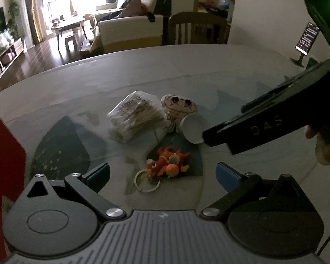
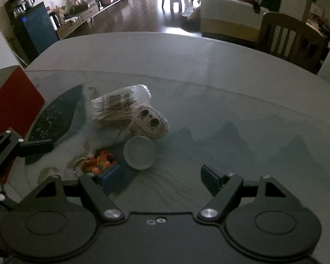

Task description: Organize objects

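Observation:
A clear bag of cotton swabs [image 1: 135, 115] [image 2: 118, 107] lies on the table beside a pale plush with big cartoon eyes [image 1: 179, 107] [image 2: 148, 123]. A white paper cup [image 1: 192, 129] [image 2: 139, 153] lies on its side in front of the plush. An orange toy keychain [image 1: 168, 165] [image 2: 99, 161] with a ring rests nearest me. My left gripper [image 1: 162, 175] is open, hovering just short of the keychain. My right gripper [image 2: 160, 176] is open too, close behind the cup; its left finger partly hides the keychain.
A red box [image 1: 4, 160] [image 2: 13, 103] stands at the left table edge. A phone on a stand [image 1: 307, 38] sits at the far right. A wooden chair [image 2: 290, 37] and a sofa [image 2: 228, 15] lie beyond the table [image 2: 231, 88]. Bare tabletop spreads to the right.

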`<state>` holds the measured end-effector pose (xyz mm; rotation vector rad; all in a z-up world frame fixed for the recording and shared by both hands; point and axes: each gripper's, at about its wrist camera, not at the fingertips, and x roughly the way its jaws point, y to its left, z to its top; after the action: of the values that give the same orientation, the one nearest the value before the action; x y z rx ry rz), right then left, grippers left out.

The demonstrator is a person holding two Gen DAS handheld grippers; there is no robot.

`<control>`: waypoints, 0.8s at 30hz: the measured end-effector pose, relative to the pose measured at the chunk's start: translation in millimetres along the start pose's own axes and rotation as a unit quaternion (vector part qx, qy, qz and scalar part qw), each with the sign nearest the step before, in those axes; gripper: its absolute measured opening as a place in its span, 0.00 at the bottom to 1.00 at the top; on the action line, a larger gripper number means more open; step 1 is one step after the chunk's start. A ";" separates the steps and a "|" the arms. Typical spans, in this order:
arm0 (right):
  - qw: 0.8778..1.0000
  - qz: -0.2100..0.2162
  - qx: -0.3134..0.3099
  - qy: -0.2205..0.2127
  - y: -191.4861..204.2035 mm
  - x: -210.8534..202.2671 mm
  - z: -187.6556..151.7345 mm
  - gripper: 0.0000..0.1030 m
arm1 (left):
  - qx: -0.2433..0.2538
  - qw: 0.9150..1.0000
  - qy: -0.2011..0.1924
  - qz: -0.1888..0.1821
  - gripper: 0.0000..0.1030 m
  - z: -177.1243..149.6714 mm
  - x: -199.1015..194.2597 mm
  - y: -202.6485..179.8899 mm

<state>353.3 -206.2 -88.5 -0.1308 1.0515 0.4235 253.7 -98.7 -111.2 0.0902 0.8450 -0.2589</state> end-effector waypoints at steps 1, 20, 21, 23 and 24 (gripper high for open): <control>1.000 0.002 0.000 0.002 0.6 3.2 0.9 0.77 | 0.005 1.000 -0.002 0.001 0.99 0.6 3.3 -0.7; 0.999 0.030 0.012 0.014 5.9 32.3 9.4 0.73 | 0.028 0.999 -0.012 -0.006 0.80 3.6 34.7 -9.9; 0.999 0.031 0.011 0.013 6.5 32.7 10.0 0.73 | 0.032 0.999 -0.011 -0.006 0.75 3.9 35.7 -10.7; 0.999 0.034 0.011 0.012 7.5 33.3 10.7 0.72 | 0.038 0.999 -0.009 -0.002 0.68 3.7 37.0 -11.9; 0.999 0.037 0.012 0.012 7.8 33.3 10.9 0.72 | 0.038 0.999 -0.007 -0.002 0.66 3.5 37.7 -11.6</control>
<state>373.2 -186.6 -111.1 -0.0755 1.0872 0.4763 277.2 -117.7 -136.8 0.1565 0.8215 -0.2954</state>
